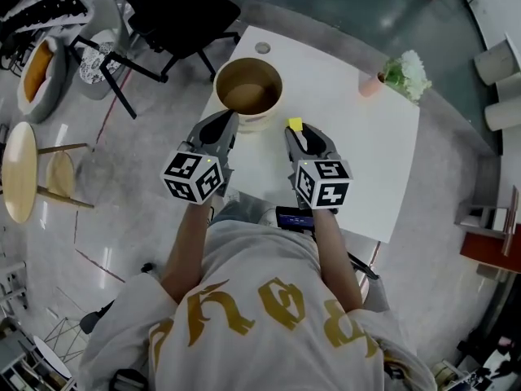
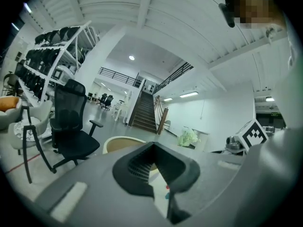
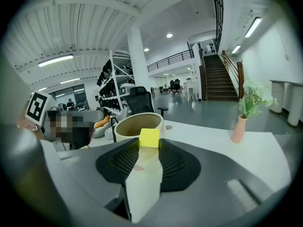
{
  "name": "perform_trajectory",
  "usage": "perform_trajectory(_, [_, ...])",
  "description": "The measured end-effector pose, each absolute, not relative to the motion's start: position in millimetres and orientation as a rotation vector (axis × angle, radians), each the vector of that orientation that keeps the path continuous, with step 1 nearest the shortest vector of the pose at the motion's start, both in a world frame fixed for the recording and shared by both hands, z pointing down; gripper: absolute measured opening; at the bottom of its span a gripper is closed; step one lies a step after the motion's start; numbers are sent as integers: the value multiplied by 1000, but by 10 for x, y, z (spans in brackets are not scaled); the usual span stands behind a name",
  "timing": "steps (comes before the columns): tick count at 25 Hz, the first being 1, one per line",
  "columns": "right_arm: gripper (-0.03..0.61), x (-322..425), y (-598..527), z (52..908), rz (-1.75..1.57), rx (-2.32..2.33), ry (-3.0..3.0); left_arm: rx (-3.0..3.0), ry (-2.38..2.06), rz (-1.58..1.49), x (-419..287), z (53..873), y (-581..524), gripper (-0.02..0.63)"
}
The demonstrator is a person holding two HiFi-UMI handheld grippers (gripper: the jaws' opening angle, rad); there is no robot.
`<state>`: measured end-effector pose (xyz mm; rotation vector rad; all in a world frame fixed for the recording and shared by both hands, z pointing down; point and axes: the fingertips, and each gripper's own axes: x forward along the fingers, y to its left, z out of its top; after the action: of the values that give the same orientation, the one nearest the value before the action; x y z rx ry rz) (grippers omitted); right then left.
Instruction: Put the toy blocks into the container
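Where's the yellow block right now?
In the head view, the yellow block is gripped at the tips of the right hand-held gripper, just right of the round container on the table.

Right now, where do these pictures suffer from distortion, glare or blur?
Head view: the polished floor shows bright glare patches. Left gripper view: fisheye bends the ceiling beams, corners go dark, and the left gripper near the lens is soft. Right gripper view: the yellow block is fairly sharp, the right gripper around it blurred.
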<state>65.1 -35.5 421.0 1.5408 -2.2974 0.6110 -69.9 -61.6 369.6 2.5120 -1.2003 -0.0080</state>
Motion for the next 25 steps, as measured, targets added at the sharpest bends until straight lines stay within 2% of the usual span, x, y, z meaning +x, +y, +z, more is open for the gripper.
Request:
perform_trajectory(10, [160,331,-817,4118,588,1602,-2245,2485,-1115,-37,-1024,3736,-1209,0])
perform_trajectory(25, [161,137,-1153,4214,548,1585,-2182,2503,-999,7,-1031,3920,-1571,0])
